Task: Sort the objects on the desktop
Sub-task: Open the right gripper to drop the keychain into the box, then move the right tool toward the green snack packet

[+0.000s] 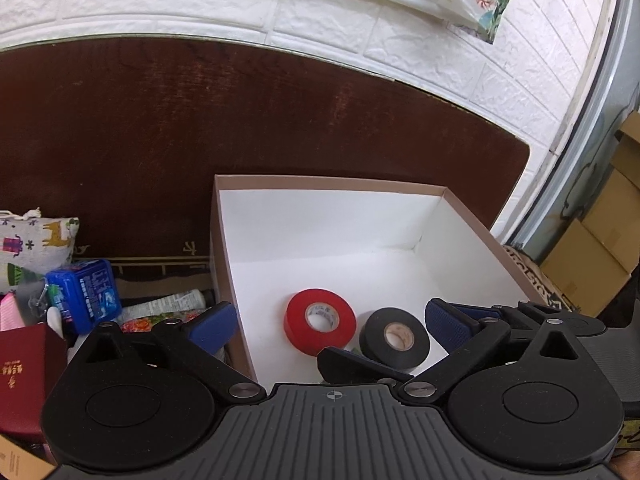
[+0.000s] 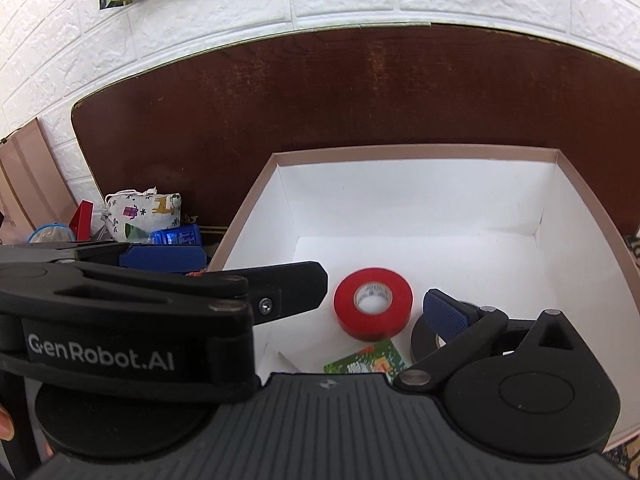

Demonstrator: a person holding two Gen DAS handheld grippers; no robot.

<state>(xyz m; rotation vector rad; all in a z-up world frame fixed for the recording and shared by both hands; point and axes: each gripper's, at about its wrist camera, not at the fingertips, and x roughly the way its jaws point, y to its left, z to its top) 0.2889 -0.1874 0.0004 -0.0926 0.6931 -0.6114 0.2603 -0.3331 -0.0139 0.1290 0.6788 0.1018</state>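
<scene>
- The left tool (image 1: 332, 320) stands with its jaws spread wide and nothing pressed between the blue pads; its left finger hangs outside the box's left wall, its right finger over the box's interior.
- The right tool (image 2: 384, 312) is likewise spread wide and grips nothing; only its right blue pad shows clearly, low over the black roll, while the left tool's body crosses the right-wrist view at 9 o'clock.
- In the right-wrist view a green printed card (image 2: 366, 360) lies on the box floor at 6 o'clock, nearest the camera.
- The black tape roll (image 1: 394, 338) lies flat on the box floor, just beside the red roll at its 3 o'clock in the left-wrist view; whether they touch I cannot tell.
- The red tape roll (image 1: 320, 320) lies flat, near the front of the box.
- The box (image 1: 328, 182), white inside with a pinkish rim, sits on the dark brown bench (image 1: 240, 120); its far half is bare.
- Outside the box at 9 o'clock in the left-wrist view are a blue tin (image 1: 84, 294), a tube (image 1: 168, 304), a dark red box (image 1: 24, 364) and, farther back, a printed cloth pouch (image 1: 36, 240).
- Beyond the bench stands a white brick-pattern wall (image 1: 360, 28).
</scene>
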